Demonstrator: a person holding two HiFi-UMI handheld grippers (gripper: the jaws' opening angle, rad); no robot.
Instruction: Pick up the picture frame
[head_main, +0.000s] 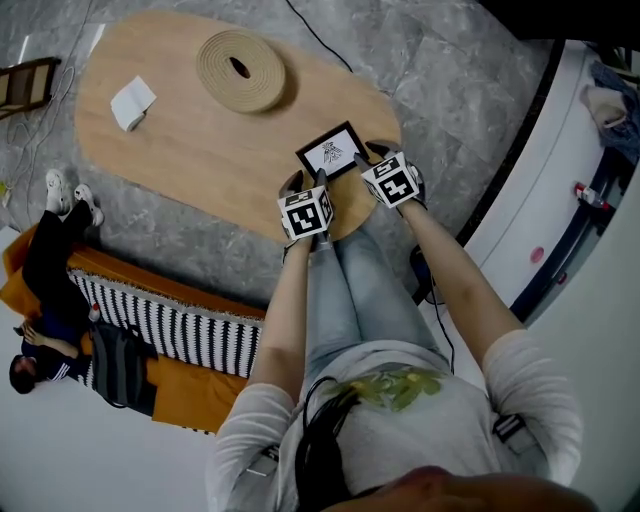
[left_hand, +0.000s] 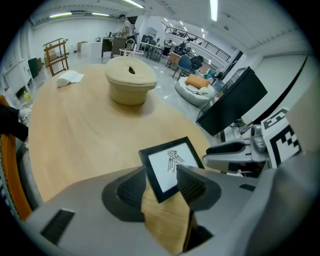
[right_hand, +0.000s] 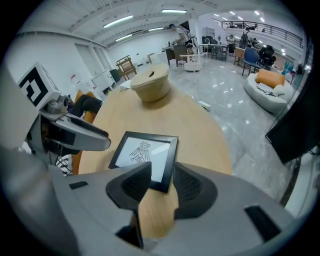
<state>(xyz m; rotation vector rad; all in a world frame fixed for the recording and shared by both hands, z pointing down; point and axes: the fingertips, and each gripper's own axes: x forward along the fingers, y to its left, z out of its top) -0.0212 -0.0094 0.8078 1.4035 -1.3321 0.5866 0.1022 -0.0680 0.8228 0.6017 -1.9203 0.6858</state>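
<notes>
A striped sofa (head_main: 170, 328) stands on grey marble floor (head_main: 470, 70).

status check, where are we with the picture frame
Both open: left gripper and right gripper each have a near corner of the picture frame between the jaws. Frame flat on the table, not yet lifted. Nothing blocking it.

Person in a pale grey short-sleeved T-shirt (head_main: 430, 420) with a green leaf print and light blue jeans (head_main: 350, 290); dark cables (head_main: 314, 398) trail down the shirt front, behind the tools. The left tool (left_hand: 161, 186) and right tool (right_hand: 161, 184) are smooth grey with black ribbed pads (left_hand: 131, 189); each carries a white cube (head_main: 305, 214) of black square markers.
</notes>
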